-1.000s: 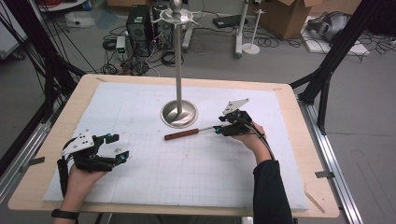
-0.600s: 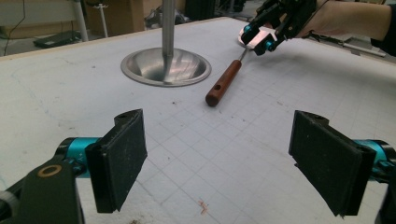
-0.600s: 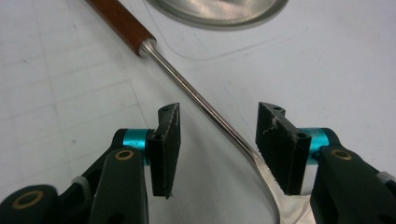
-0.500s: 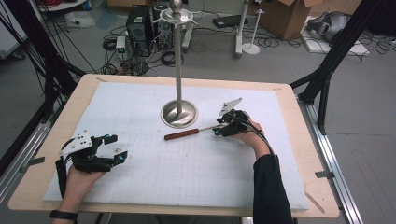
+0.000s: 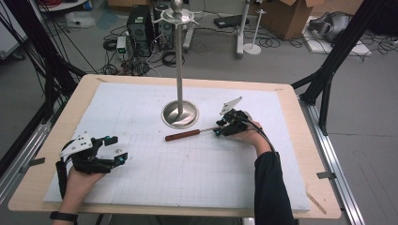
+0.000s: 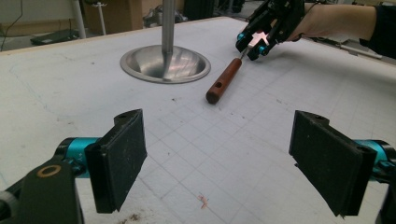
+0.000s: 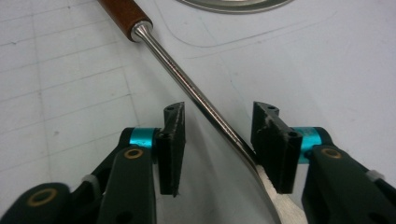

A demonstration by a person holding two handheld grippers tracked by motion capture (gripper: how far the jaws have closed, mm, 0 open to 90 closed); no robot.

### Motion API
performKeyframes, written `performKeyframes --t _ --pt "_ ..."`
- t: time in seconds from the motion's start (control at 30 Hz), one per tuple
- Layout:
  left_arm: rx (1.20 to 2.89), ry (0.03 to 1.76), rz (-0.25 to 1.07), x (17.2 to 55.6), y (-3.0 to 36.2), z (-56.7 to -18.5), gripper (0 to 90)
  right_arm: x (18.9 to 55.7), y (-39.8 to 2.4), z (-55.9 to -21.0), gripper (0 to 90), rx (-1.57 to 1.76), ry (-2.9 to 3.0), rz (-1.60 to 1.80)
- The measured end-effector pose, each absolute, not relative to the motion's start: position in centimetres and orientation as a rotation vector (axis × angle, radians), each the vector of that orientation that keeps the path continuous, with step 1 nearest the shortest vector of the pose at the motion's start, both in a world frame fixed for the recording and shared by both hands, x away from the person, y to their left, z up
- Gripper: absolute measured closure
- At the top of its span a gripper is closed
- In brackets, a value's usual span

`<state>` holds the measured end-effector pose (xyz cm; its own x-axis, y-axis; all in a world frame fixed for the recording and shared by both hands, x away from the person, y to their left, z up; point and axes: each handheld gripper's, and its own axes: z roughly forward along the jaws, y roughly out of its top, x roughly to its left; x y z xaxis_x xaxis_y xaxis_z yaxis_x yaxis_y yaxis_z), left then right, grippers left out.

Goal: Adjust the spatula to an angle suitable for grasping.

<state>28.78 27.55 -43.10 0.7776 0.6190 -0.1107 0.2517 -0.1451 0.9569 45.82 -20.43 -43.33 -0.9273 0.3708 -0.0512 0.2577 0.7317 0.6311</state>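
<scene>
A utensil with a brown wooden handle (image 5: 183,136) and a thin metal shaft (image 7: 196,95) lies flat on the white gridded mat (image 5: 197,173), just right of the stand's base. My right gripper (image 5: 219,130) is low over its metal end. Its jaws have just been closing and stand either side of the shaft. The shaft runs close to the right pad (image 7: 275,149), with a gap at the left pad, so no grip shows. My left gripper (image 5: 118,149) rests at the front left, open wide and with nothing between its jaws (image 6: 219,154). From there the handle (image 6: 224,81) and the right gripper (image 6: 252,44) show farther off.
A tall metal stand with a round dished base (image 5: 179,114) rises from the middle back of the mat, close to the utensil's handle. Its base (image 6: 163,63) lies ahead of my left gripper. The wooden table edge (image 5: 324,197) frames the mat.
My right gripper has dipped a little toward the mat over the utensil's metal end, tilting as it went. The left gripper and the utensil have not moved.
</scene>
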Motion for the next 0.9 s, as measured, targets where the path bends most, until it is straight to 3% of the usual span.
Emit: performKeyframes --t 0.27,0.6,0.9 --pt "1.742 0.678 0.363 28.7 27.2 -43.1 19.1 45.6 -20.3 -43.3 61.9 0.496 2.764 0.964" --pt "1.733 0.681 0.367 28.6 27.4 -43.0 19.1 45.1 -19.8 -43.0 77.9 0.434 2.801 0.92" --pt "1.731 0.681 0.368 28.5 27.4 -43.0 19.1 44.7 -19.5 -42.8 84.4 0.333 2.839 0.909"
